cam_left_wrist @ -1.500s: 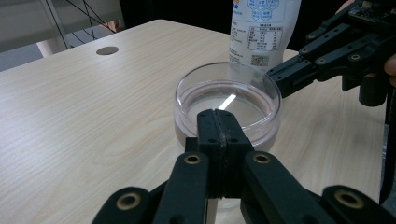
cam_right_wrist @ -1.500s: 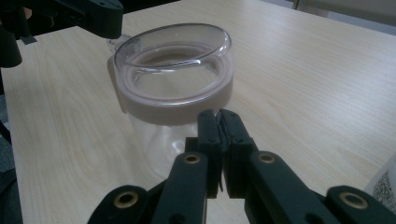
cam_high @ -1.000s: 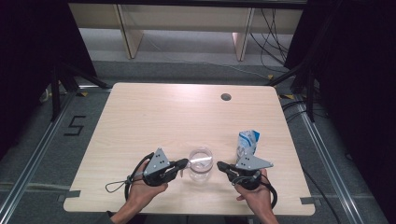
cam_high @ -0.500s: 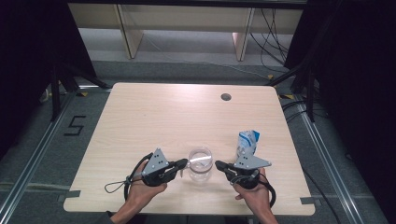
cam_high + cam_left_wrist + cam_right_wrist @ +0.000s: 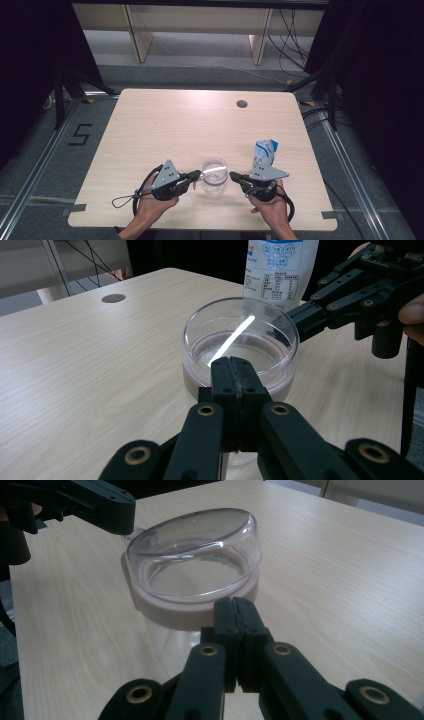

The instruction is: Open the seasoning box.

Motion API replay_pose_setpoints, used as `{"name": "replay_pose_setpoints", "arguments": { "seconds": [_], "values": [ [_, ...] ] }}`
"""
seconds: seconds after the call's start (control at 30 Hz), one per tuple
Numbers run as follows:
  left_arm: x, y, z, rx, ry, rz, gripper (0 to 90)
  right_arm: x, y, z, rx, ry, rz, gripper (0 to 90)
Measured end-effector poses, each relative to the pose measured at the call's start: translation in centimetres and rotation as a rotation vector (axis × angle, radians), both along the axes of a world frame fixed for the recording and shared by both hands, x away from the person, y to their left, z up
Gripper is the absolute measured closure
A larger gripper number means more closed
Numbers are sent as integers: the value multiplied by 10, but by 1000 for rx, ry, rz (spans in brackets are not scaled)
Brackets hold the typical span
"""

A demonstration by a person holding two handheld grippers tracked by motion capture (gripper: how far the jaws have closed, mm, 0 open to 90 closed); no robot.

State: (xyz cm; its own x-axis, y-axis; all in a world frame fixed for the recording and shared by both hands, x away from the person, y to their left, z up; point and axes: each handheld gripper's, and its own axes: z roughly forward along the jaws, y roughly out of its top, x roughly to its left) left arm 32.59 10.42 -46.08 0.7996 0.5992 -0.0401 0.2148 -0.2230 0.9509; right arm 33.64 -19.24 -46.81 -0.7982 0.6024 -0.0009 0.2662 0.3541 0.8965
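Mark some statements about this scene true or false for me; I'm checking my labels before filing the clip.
1. Both grippers' jaws are shut with nothing between them. True: the left gripper and right gripper each show jaws pressed together.
2. The jar stands between the two grippers. True.
3. The carton lies flat on the table. False: it stands upright, beyond the right gripper in the high view.
4. The jar is full of dark liquid. False: it is clear, and I see no dark liquid in it.
5. The hole in the table lies on the near edge. False: it is near the far edge.
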Motion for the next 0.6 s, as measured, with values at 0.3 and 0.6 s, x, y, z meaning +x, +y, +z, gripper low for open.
{"name": "replay_pose_setpoints", "arguments": {
  "seconds": [0.3,0.6],
  "values": [
    [0,0,-2,-19,0,-1,892,1,2,0,20,29,3,900],
    [0,0,-1,-17,-2,-5,891,2,4,3,17,24,18,900]
  ]
}}
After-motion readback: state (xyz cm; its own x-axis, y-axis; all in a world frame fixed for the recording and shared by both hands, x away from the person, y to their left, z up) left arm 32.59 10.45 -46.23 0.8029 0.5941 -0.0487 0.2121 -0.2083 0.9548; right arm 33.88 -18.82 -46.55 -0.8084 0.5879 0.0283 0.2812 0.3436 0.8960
